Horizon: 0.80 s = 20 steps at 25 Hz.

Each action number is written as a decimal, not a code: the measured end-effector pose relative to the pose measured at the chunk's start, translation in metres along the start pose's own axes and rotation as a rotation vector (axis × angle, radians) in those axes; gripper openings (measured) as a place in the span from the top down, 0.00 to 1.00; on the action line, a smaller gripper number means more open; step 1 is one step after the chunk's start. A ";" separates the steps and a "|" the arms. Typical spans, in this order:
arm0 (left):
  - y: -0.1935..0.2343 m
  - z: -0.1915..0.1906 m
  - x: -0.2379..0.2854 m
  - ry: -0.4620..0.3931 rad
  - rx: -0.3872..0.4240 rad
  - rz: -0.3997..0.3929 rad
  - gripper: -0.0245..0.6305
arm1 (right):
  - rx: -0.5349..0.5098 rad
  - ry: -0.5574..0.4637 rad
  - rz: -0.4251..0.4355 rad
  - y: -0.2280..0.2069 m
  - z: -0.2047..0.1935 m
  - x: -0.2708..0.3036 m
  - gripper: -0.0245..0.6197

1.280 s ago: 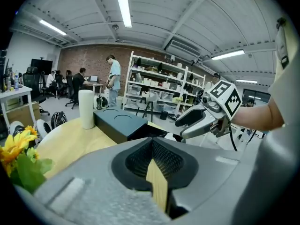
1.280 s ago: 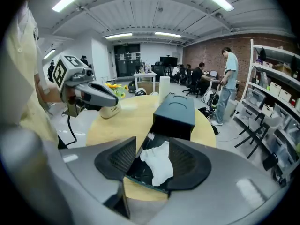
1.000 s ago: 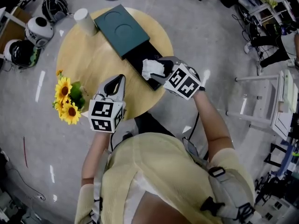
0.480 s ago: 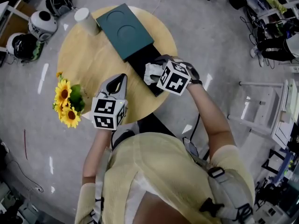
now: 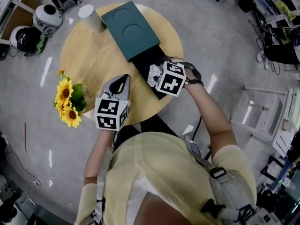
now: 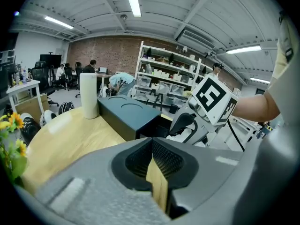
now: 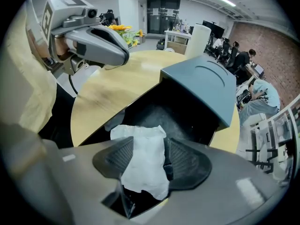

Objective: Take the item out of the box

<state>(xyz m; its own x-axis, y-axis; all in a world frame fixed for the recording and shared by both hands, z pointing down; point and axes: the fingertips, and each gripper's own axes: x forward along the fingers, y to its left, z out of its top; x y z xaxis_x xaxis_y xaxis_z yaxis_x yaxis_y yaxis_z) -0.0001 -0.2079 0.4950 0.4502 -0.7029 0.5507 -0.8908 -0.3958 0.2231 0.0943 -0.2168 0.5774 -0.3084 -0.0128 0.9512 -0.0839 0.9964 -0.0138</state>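
Observation:
A black box tray (image 5: pixel 144 60) lies on the round wooden table (image 5: pixel 89 60), with its dark teal lid (image 5: pixel 131 29) slid back off the near end. A crumpled white item (image 5: pixel 153 71) sits in the open part of the tray. My right gripper (image 5: pixel 158 76) points steeply down over it. In the right gripper view the white item (image 7: pixel 140 163) lies between the wide pads, and the jaws of the right gripper (image 7: pixel 149 142) have just been closing a little. My left gripper (image 5: pixel 120 84) hovers over the table's near edge, shut and empty, with its pads meeting in the left gripper view (image 6: pixel 152 142).
A white cylinder (image 5: pixel 90 17) stands at the table's far left beside the lid. Sunflowers (image 5: pixel 68 104) hang off the table's left edge. Helmets (image 5: pixel 47 18) lie on the floor at the far left. Chairs and shelves stand to the right.
My right gripper has sunk and shifted left onto the white item, tilting steeper, so its marker cube now covers part of the tray. The left gripper has hardly shifted.

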 end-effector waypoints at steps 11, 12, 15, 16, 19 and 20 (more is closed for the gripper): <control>0.006 -0.009 -0.014 0.012 0.002 0.006 0.96 | 0.016 0.071 0.080 0.007 -0.001 0.011 0.68; 0.006 -0.009 -0.015 0.011 0.003 0.002 0.96 | 0.019 0.073 0.083 0.007 0.000 0.011 0.68; 0.005 -0.007 -0.018 0.006 0.007 -0.020 0.96 | 0.035 0.064 0.077 0.007 0.000 0.010 0.67; 0.004 -0.006 -0.019 0.003 0.009 -0.030 0.96 | 0.047 0.057 0.071 0.007 0.000 0.009 0.68; 0.002 -0.003 -0.024 -0.004 0.019 -0.054 0.96 | 0.082 0.038 0.045 0.009 0.000 0.006 0.71; 0.003 -0.003 -0.026 -0.005 0.022 -0.059 0.96 | 0.086 0.036 0.033 0.010 -0.001 0.006 0.72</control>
<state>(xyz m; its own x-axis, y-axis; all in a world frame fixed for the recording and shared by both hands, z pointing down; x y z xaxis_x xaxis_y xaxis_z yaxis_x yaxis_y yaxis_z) -0.0144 -0.1889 0.4834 0.5027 -0.6808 0.5327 -0.8610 -0.4498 0.2377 0.0922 -0.2073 0.5828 -0.2782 0.0249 0.9602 -0.1552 0.9854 -0.0705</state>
